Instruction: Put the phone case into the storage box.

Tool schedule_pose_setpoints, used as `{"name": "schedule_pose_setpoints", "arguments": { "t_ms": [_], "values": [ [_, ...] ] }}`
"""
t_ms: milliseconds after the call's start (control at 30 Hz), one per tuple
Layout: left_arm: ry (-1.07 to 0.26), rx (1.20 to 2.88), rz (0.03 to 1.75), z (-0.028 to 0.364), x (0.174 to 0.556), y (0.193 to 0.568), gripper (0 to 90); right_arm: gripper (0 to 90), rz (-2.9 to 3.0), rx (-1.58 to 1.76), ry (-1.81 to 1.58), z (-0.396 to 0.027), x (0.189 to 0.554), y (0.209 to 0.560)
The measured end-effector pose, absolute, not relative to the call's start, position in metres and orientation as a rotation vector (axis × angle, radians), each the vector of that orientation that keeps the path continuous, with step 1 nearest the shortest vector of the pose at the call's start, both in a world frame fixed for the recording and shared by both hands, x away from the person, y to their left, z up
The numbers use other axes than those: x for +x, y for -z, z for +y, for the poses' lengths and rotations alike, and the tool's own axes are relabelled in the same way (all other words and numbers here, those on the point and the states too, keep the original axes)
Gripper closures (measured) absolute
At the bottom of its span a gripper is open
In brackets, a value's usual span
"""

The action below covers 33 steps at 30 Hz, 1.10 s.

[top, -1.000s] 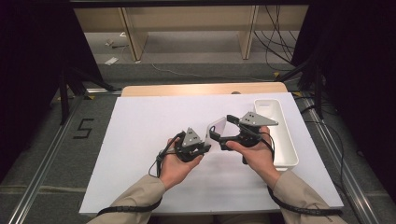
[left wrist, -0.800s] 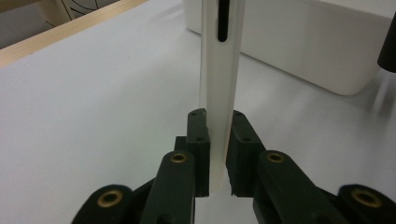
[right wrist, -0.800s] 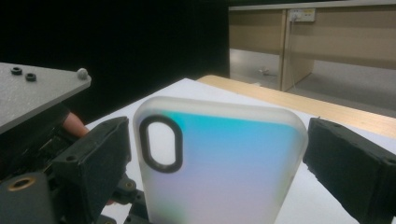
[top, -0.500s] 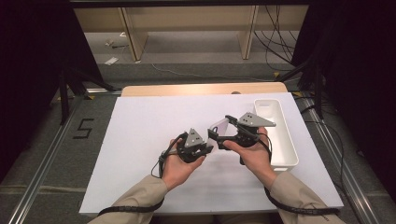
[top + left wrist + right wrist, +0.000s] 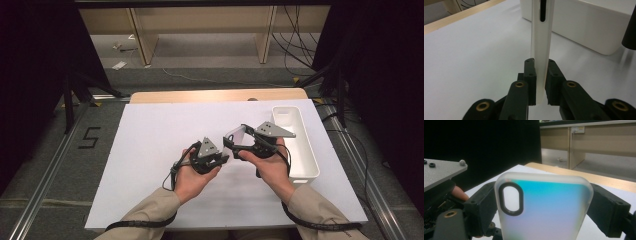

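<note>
A translucent white phone case (image 5: 237, 134) with a blue-green sheen (image 5: 544, 207) is held up over the table between both hands. My left gripper (image 5: 226, 158) is shut on its thin edge, and the pads pinch the case (image 5: 541, 45) at the left gripper (image 5: 540, 75). My right gripper (image 5: 236, 144) spans the case across its width. Its jaws have just been closing, and its pads now lie against both side edges at the right gripper (image 5: 544, 195). The oval camera cutout (image 5: 511, 198) faces the right gripper view.
A long white bin (image 5: 300, 150) stands at the table's right edge, close behind the right hand, and appears again as the bin (image 5: 586, 27) in the left gripper view. White sheet (image 5: 150, 150) covers the table; wooden shelving (image 5: 200, 30) stands beyond it.
</note>
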<state>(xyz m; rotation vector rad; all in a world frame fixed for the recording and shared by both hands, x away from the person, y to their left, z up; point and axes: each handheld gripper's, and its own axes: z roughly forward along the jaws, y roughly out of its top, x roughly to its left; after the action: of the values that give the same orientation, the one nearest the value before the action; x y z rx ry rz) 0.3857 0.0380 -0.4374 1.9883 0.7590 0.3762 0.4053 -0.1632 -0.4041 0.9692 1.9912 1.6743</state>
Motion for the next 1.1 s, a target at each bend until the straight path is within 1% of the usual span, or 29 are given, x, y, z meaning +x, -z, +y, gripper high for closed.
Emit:
{"name": "schedule_pose_setpoints", "arguments": {
  "t_ms": [367, 467, 600, 800, 933, 1033, 1100],
  "values": [
    [-0.364, 1.989, 0.747, 0.038, 0.385, 0.437, 80.2, 17.9, 1.988, 0.977, -1.666, -0.163, 0.403, 0.403],
    [-0.376, 1.994, 0.732, 0.038, 0.385, 0.437, 78.4, 17.9, 1.99, 0.972, -1.663, -0.164, 0.403, 0.402],
    [-0.384, 2.007, 0.73, 0.04, 0.386, 0.438, 67.3, 18.0, 1.993, 0.959, -1.651, -0.164, 0.402, 0.401],
    [-0.42, 2.029, 0.705, 0.045, 0.385, 0.434, 46.3, 18.0, 1.985, 0.95, -1.628, -0.167, 0.402, 0.398],
    [-0.457, 2.059, 0.694, 0.05, 0.383, 0.431, 28.9, 18.0, 1.973, 0.957, -1.615, -0.171, 0.403, 0.396],
    [-0.46, 2.08, 0.692, 0.053, 0.381, 0.431, 15.6, 18.0, 1.959, 0.965, -1.612, -0.175, 0.404, 0.394],
    [-0.463, 2.092, 0.677, 0.056, 0.38, 0.431, 9.8, 18.0, 1.949, 0.97, -1.607, -0.178, 0.404, 0.392]
  ]
}}
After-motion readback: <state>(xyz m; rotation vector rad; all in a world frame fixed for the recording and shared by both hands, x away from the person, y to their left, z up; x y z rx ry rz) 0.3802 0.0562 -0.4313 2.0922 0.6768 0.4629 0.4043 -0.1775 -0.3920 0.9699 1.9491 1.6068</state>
